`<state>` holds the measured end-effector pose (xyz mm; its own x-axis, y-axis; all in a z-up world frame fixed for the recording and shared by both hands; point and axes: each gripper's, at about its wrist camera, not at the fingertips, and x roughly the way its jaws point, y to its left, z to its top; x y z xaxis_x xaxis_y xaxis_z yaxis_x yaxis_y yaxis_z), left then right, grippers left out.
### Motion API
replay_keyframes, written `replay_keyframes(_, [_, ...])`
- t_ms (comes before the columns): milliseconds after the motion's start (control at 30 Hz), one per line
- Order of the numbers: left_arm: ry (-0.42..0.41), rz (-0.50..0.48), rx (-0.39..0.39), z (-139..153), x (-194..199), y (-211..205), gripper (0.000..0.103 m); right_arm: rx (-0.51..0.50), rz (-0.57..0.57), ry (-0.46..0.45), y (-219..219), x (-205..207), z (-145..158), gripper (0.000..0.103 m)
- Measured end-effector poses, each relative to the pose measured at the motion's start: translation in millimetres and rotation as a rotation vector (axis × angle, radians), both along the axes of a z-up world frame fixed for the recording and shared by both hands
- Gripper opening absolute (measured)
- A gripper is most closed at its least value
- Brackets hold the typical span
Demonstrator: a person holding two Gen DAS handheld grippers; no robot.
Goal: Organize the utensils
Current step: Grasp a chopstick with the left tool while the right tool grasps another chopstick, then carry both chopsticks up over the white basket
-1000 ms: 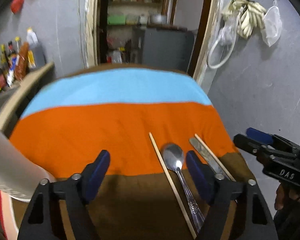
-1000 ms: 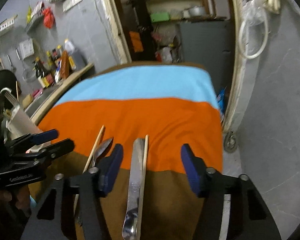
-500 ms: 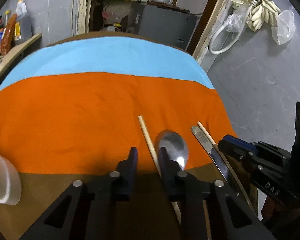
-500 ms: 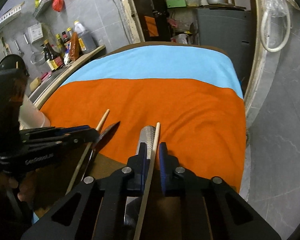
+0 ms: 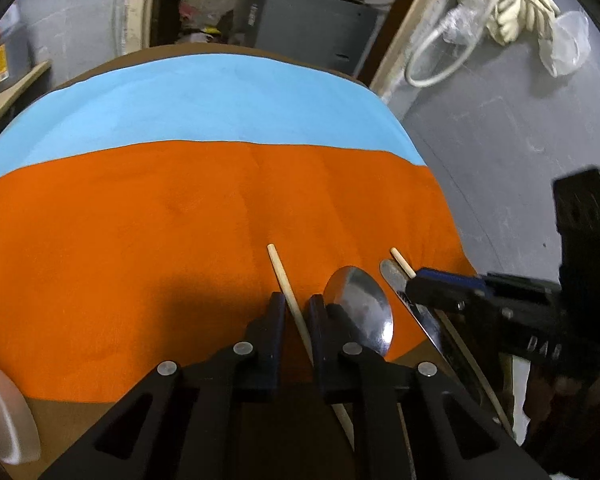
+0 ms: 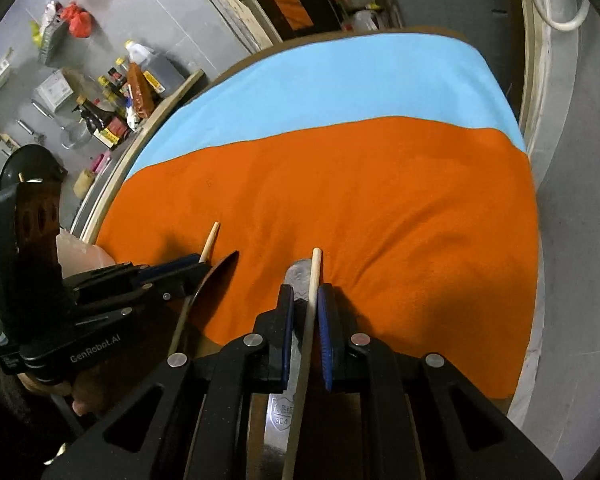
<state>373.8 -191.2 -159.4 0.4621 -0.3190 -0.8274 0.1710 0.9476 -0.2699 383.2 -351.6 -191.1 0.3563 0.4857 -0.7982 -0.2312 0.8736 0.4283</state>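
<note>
On the striped cloth lie two wooden chopsticks, a steel spoon and a steel knife. My left gripper (image 5: 296, 304) is shut on the left chopstick (image 5: 281, 276), with the spoon (image 5: 360, 312) just to its right. My right gripper (image 6: 304, 296) is shut on the right chopstick (image 6: 313, 280), which lies along the knife (image 6: 296, 276); whether the knife is also pinched is unclear. In the left wrist view the right gripper (image 5: 416, 284) covers the knife (image 5: 392, 276) and the right chopstick (image 5: 402, 264). In the right wrist view the left gripper (image 6: 204, 266) sits over the spoon (image 6: 216, 276).
The cloth has an orange band (image 5: 140, 220), a blue band (image 5: 200, 100) behind it and brown at the near edge. A pale cup (image 5: 4, 412) stands at the near left. A shelf with bottles (image 6: 116, 96) runs along the left. The table's right edge drops to the grey floor (image 6: 572, 240).
Both grippers went from wide open to shut. They lowered and moved forward onto the chopsticks, the left on the left chopstick, the right on the right one.
</note>
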Motion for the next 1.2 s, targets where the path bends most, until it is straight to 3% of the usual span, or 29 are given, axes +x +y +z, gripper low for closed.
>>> replay_keyframes(300, [-0.006,0.038,-0.023,6.6,-7.7,5.3,0.008,-0.052,-0.061,-0.035,8.0,-13.0,9.3,0.004])
replay_keyframes(600, [-0.096,0.094,-0.059,34.3,-37.6,32.6,0.005,0.008,-0.128,-0.204,0.8,-45.6,55.7,0.004])
replay_keyframes(900, [-0.284,0.182,-0.153,94.8,-85.6,78.9,0.005,0.142,-0.161,-0.446,33.8,-80.6,117.7,0.004])
replay_keyframes(1200, [-0.501,0.249,-0.140,167.4,-116.2,150.0,0.005,0.216,-0.183,-0.661,97.8,-94.0,188.6,0.004])
